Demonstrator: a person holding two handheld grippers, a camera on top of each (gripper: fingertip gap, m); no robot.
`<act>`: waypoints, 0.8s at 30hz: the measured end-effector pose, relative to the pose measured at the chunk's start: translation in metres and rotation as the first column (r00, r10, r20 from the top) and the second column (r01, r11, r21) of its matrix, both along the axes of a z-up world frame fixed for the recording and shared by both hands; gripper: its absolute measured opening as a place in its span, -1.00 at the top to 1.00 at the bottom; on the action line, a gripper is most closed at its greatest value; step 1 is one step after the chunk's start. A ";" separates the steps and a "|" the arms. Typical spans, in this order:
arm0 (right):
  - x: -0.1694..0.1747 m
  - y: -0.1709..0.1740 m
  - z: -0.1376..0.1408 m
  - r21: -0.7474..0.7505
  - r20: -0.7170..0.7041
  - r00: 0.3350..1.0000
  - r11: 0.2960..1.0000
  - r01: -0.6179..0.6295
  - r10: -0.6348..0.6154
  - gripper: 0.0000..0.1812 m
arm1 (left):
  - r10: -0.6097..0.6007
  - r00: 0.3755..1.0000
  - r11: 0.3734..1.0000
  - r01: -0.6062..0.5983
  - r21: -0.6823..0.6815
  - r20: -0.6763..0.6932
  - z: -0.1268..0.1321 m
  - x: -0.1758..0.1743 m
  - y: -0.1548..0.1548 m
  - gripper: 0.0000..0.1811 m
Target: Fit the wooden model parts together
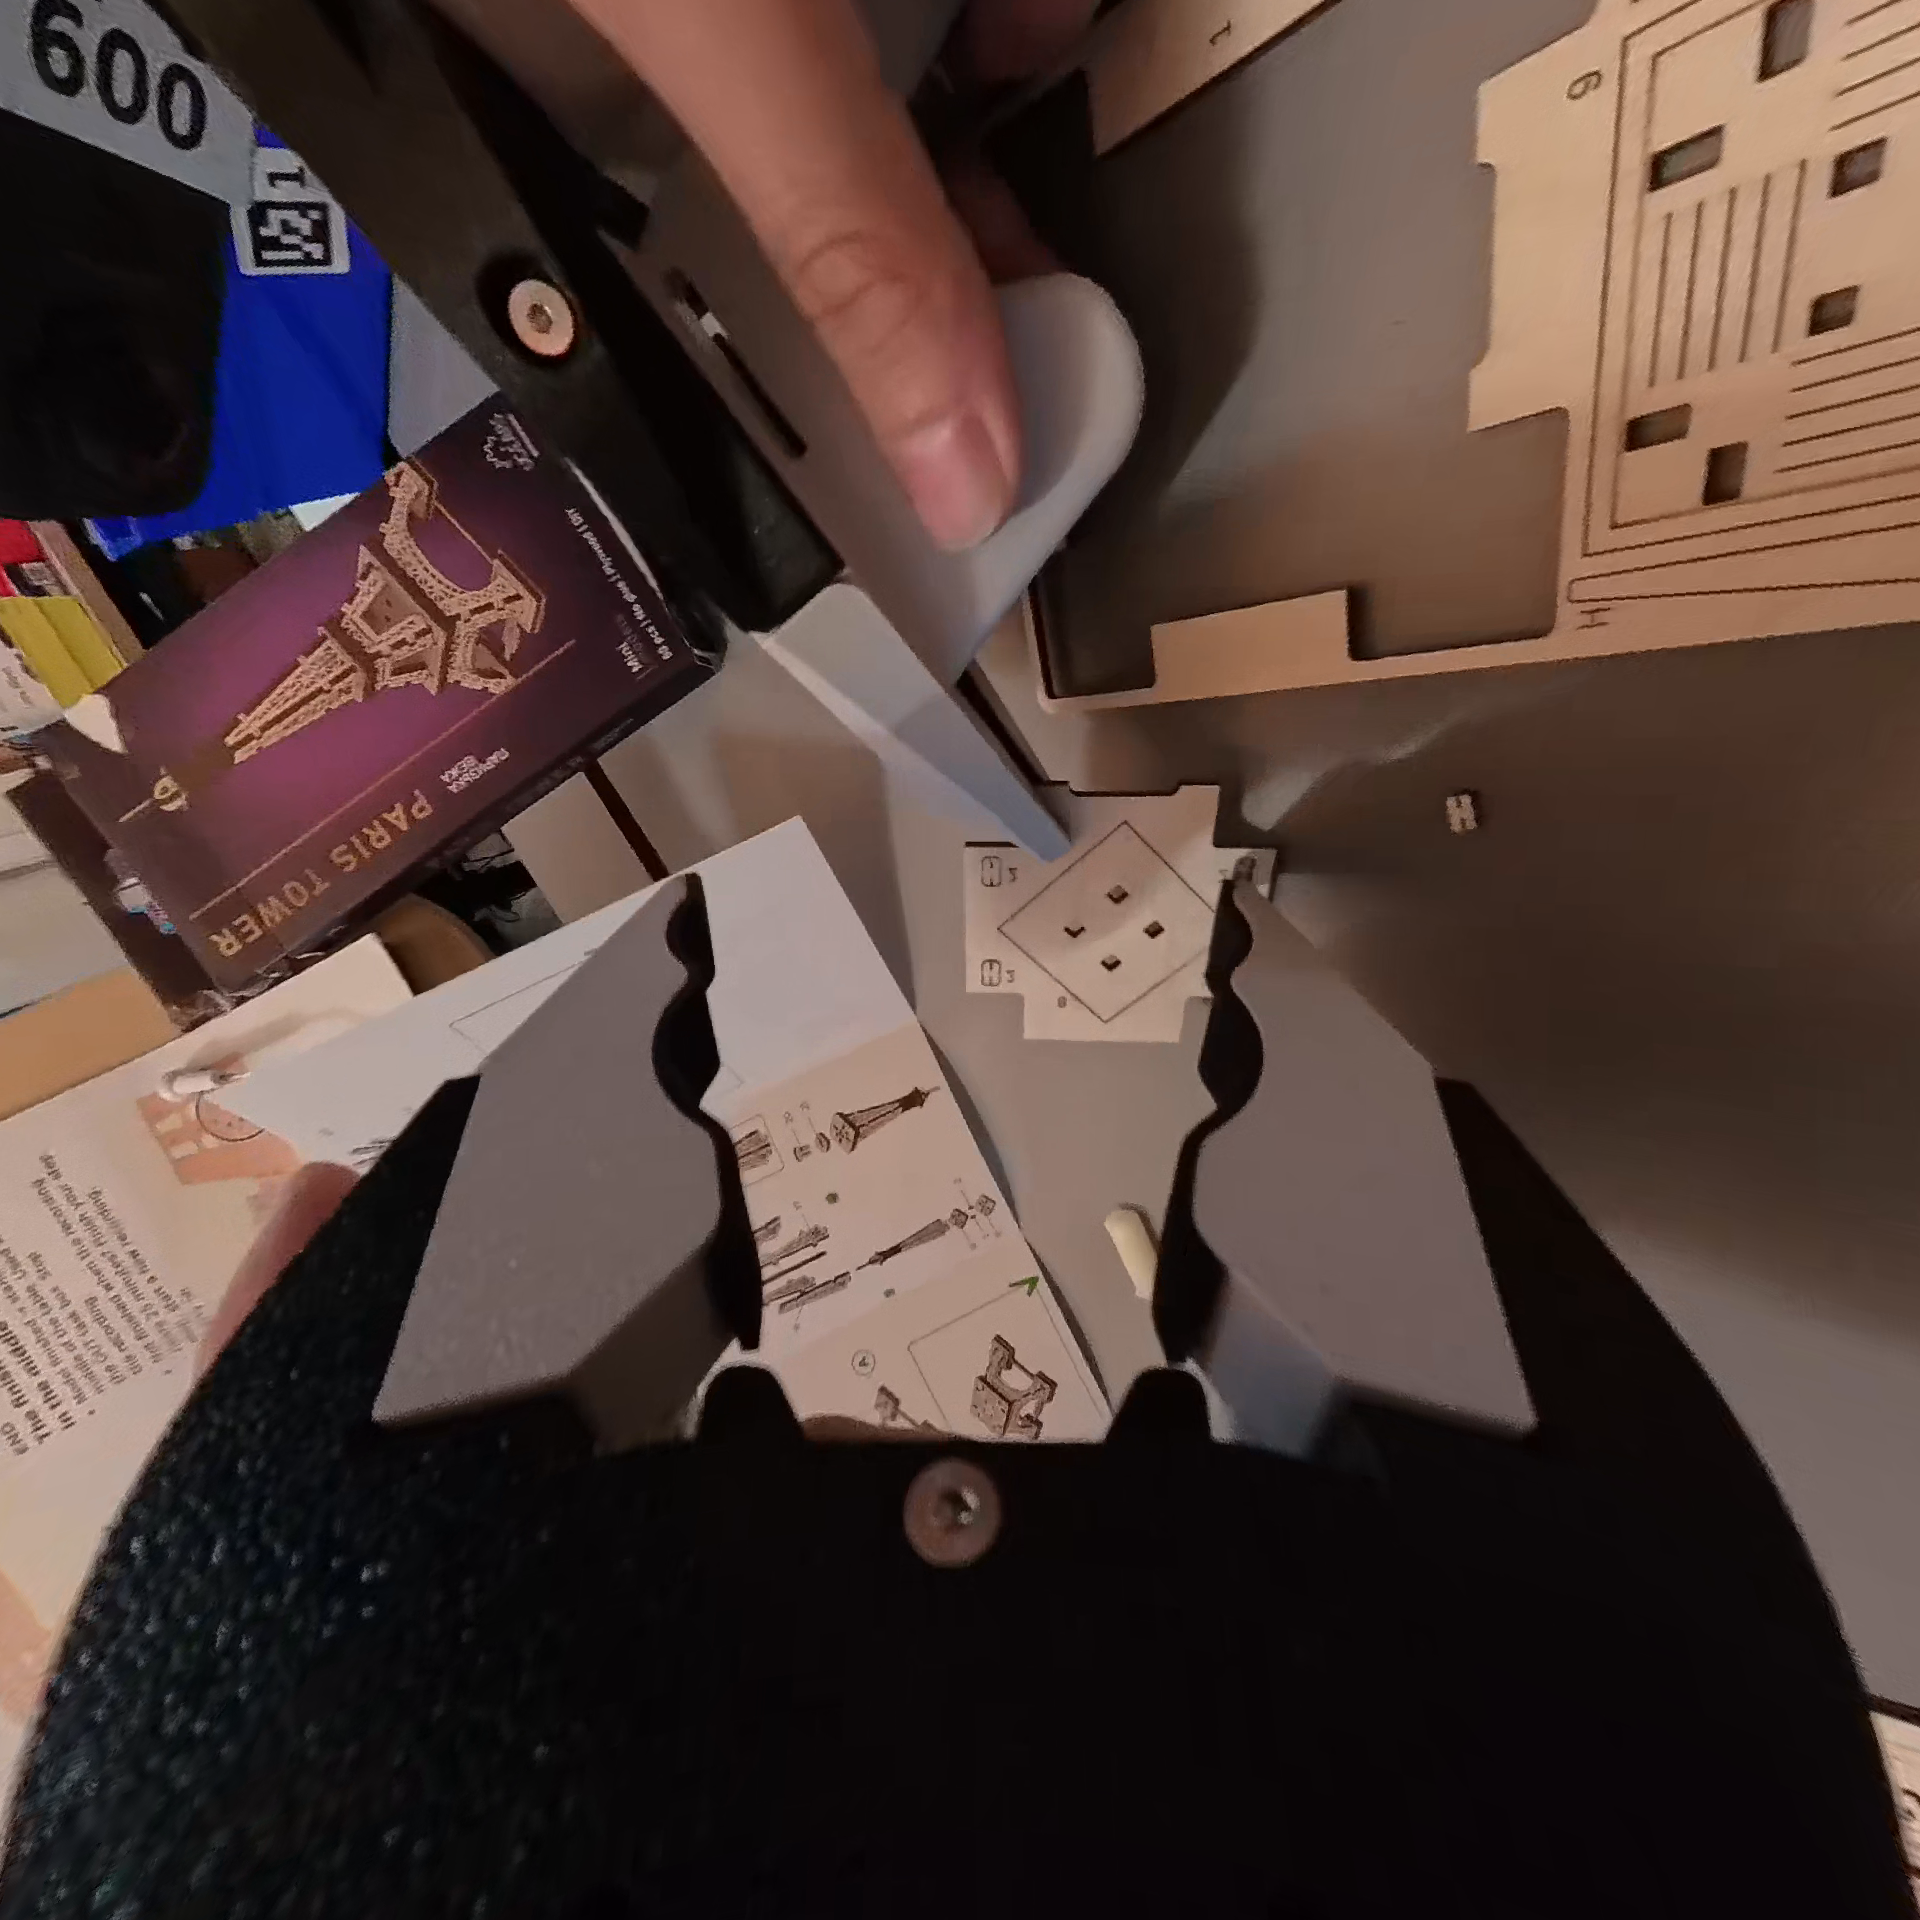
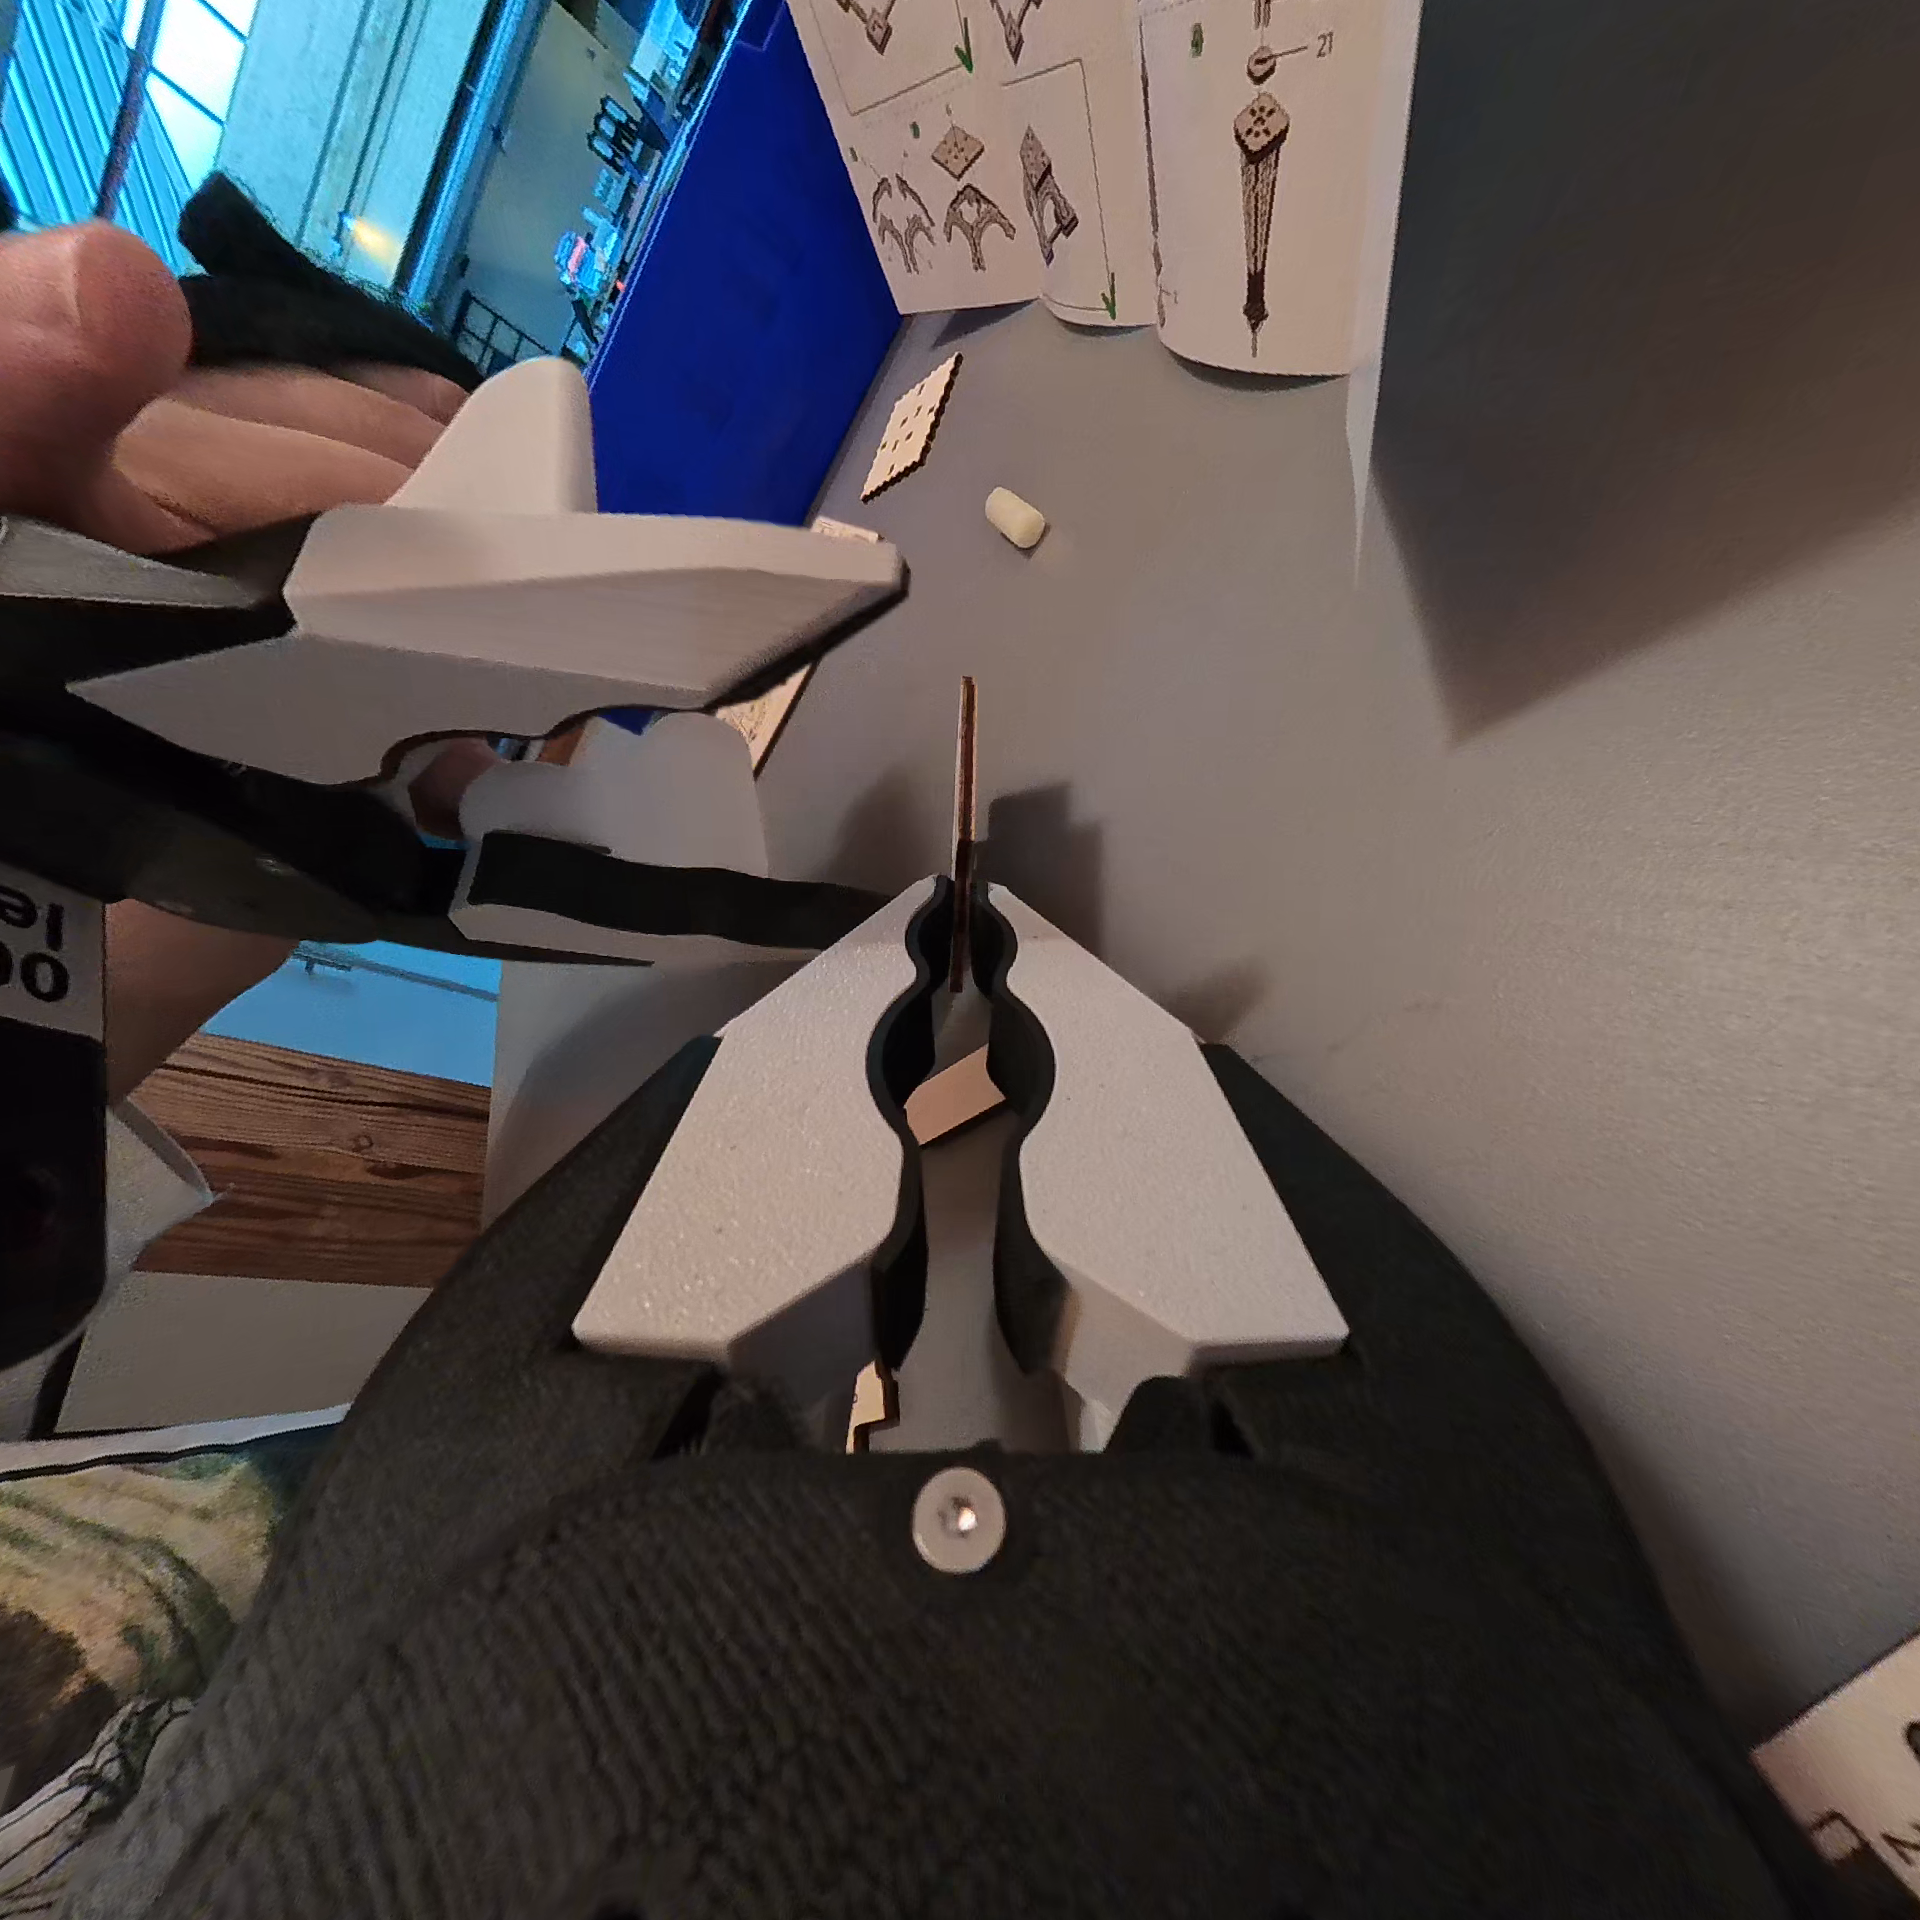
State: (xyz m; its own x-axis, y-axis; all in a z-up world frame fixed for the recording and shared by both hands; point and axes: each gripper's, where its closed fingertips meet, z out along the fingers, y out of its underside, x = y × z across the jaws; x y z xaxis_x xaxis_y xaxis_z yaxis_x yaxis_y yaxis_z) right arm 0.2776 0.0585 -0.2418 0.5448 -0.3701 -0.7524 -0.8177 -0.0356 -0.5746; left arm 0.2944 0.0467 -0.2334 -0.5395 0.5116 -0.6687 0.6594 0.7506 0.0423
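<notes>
1. Purple carton (image 1: 384, 707) bearing a picture of a tower stands at the left of the left wrist view, behind an open instruction sheet (image 1: 883, 1195) spread on the grey counter (image 1: 1610, 1039).
2. Left gripper (image 1: 961, 904): its grey fingers (image 1: 582, 1143) are spread wide apart and grasp nothing; the sheet and the counter show between them.
3. A square wooden plate (image 1: 1101, 925) with four small holes lies flat on the counter just ahead of the left gripper's right-hand fingertip. A pointed finger of the right gripper, held by a hand (image 1: 831, 260), comes down from above to the plate's upper left corner.
4. A small pale cylinder (image 1: 1127, 1247) lies on the counter beside the inner edge of the left gripper's right-hand finger.
5. A large wooden sheet (image 1: 1714, 343) with cut slots lies on the counter at the upper right of the same view.
6. Right gripper (image 2: 964, 894): its fingers are clenched on a thin wooden piece (image 2: 967, 769), seen edge-on and upright, projecting forward past the fingertips above the counter.
7. A second perforated wooden square (image 2: 914, 426) lies farther off in the right wrist view.
</notes>
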 end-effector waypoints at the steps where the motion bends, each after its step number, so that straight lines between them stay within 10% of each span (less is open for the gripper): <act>1: 0.000 0.000 0.000 0.000 0.000 1.000 1.000 0.000 0.000 0.99 | 0.002 1.000 1.000 -0.002 0.002 -0.012 -0.002 -0.001 0.001 -0.02; 24: 0.000 0.000 -0.001 -0.004 -0.003 1.000 1.000 0.002 -0.002 0.99 | -0.059 0.998 0.997 0.060 0.053 -0.013 -0.008 -0.007 -0.001 0.07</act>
